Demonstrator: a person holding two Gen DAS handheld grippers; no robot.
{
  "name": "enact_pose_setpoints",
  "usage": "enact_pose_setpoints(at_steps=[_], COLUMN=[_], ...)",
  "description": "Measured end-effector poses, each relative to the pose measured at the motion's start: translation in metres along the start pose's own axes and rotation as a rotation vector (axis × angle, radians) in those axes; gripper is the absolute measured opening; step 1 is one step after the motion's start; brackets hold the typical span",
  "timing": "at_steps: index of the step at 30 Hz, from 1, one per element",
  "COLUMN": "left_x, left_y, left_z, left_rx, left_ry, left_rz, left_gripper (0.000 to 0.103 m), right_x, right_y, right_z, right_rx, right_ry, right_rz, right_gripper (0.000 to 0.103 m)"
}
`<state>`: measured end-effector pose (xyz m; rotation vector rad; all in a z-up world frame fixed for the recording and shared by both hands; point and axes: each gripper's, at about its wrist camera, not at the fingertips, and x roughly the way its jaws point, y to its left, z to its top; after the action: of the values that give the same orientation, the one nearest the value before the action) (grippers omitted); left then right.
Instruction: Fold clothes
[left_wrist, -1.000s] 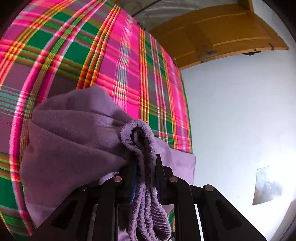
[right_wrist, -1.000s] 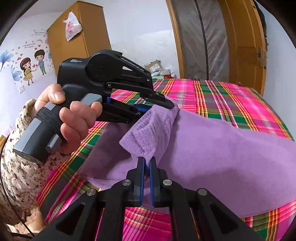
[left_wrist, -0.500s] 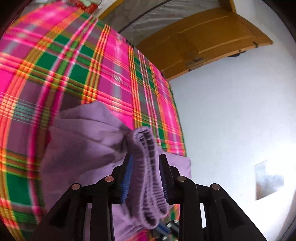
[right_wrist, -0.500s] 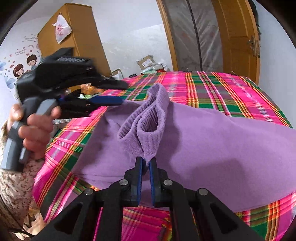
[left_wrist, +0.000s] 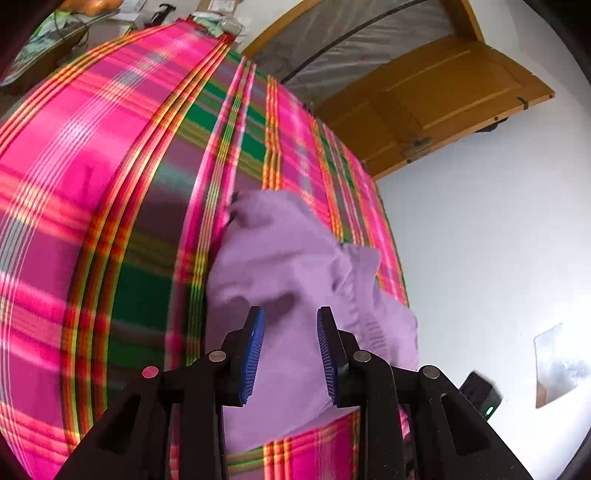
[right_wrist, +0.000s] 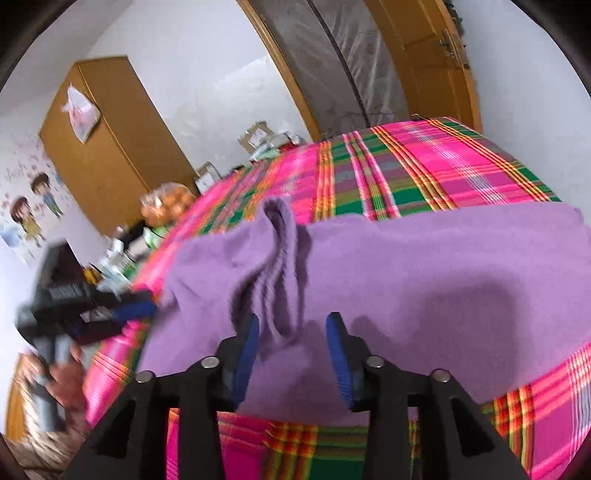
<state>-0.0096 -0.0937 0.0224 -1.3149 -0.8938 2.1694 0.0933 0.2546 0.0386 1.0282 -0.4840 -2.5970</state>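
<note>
Purple garment spread on the bed, over its pink-and-green plaid cover, with a ribbed cuff bunched up along the garment's left part in the right wrist view. Left tongs apart, blue pads clear of the cloth, garment lying just beyond and beneath them; opened within the last second, nothing pinched between. Right tongs apart as well, jaws just opened, the ribbed cuff lying loose in the gap, against neither pad as far as can be told. Seen from the right wrist, the left tongs blurred at the garment's left edge, gripped by a hand with a floral sleeve below it. Beyond the garment, past the far edge of the bed: a wooden wardrobe with a plastic bag hanging on it, a bag of oranges, cardboard boxes, and a wooden door. Cartoon wall sticker to the left of the wardrobe. In the left wrist view, the garment crumpled near the bed's right edge, a white wall just beside it.
</note>
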Motion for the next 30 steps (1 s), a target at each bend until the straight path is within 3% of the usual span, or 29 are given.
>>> enact_pose_setpoints(at_steps=[3, 8, 15, 16, 19, 22, 25, 30], left_x=[0.004, 0.009, 0.009, 0.01, 0.011, 0.012, 0.013, 0.011], left_y=[0.006, 0.008, 0.01, 0.01, 0.01, 0.011, 0.012, 0.014], left_z=[-0.008, -0.016, -0.023, -0.024, -0.025, -0.025, -0.024, -0.024], left_rx=[-0.012, 0.013, 0.04, 0.04, 0.04, 0.039, 0.036, 0.024], left_ry=[0.018, 0.035, 0.044, 0.045, 0.046, 0.047, 0.05, 0.051], left_rz=[0.011, 0.049, 0.075, 0.075, 0.071, 0.066, 0.059, 0.047], left_gripper=[0.029, 0.029, 0.029, 0.029, 0.032, 0.032, 0.032, 0.032], right_x=[0.006, 0.033, 0.071, 0.074, 0.073, 0.064, 0.05, 0.046], right_y=[0.003, 0.001, -0.002, -0.002, -0.007, -0.013, -0.018, -0.019], right_z=[0.014, 0.034, 0.037, 0.036, 0.035, 0.036, 0.039, 0.031], right_rx=[-0.007, 0.032, 0.049, 0.048, 0.063, 0.09, 0.155, 0.163], right_ry=[0.003, 0.084, 0.194, 0.199, 0.185, 0.161, 0.141, 0.138], right_rz=[0.042, 0.122, 0.107, 0.1, 0.087, 0.104, 0.166, 0.154], right_gripper=[0.048, 0.049, 0.052, 0.05, 0.032, 0.008, 0.005, 0.009])
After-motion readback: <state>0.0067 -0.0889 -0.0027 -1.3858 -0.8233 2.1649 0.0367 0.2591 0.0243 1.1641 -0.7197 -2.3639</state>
